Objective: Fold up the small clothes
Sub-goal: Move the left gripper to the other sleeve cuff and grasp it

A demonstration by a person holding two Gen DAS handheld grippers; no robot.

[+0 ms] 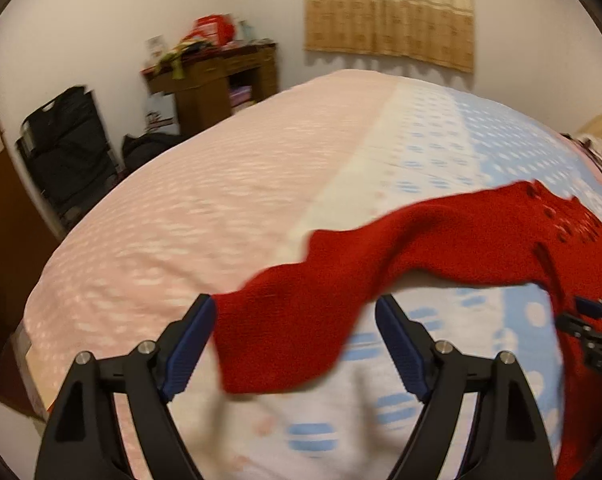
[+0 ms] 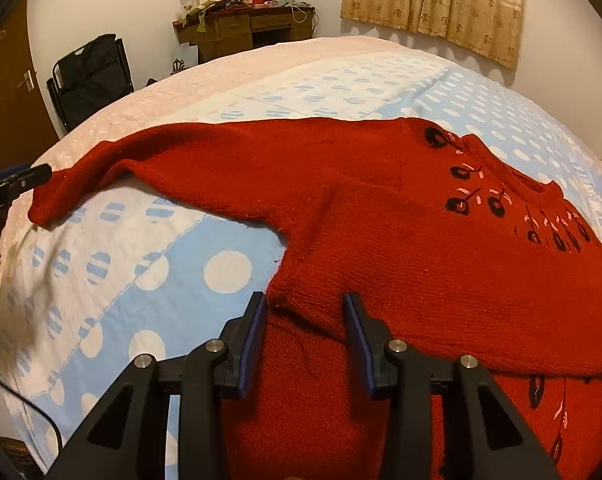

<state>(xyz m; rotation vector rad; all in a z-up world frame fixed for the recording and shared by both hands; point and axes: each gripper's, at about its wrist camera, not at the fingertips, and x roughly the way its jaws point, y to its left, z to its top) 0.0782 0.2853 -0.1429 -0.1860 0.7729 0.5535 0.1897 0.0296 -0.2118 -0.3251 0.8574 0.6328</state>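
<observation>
A red knitted sweater (image 2: pixel 401 240) with black and pink flower embroidery lies on the bed (image 2: pixel 149 280), its lower part folded up over the body. Its left sleeve (image 2: pixel 189 156) stretches out flat to the left. My left gripper (image 1: pixel 295 344) is open, its jaws wide apart on either side of the sleeve cuff (image 1: pixel 285 332), which lies between them. My right gripper (image 2: pixel 305 340) is open over the folded bottom left corner of the sweater, jaws on either side of the fabric edge. It shows at the right edge of the left wrist view (image 1: pixel 589 320).
The bed has a pink, white and blue dotted cover (image 1: pixel 221 200). A wooden desk (image 2: pixel 241 28) piled with items stands at the far wall, with a black folded chair (image 2: pixel 93 76) to its left, a brown door (image 2: pixel 5 92) and a curtain (image 2: pixel 433 4).
</observation>
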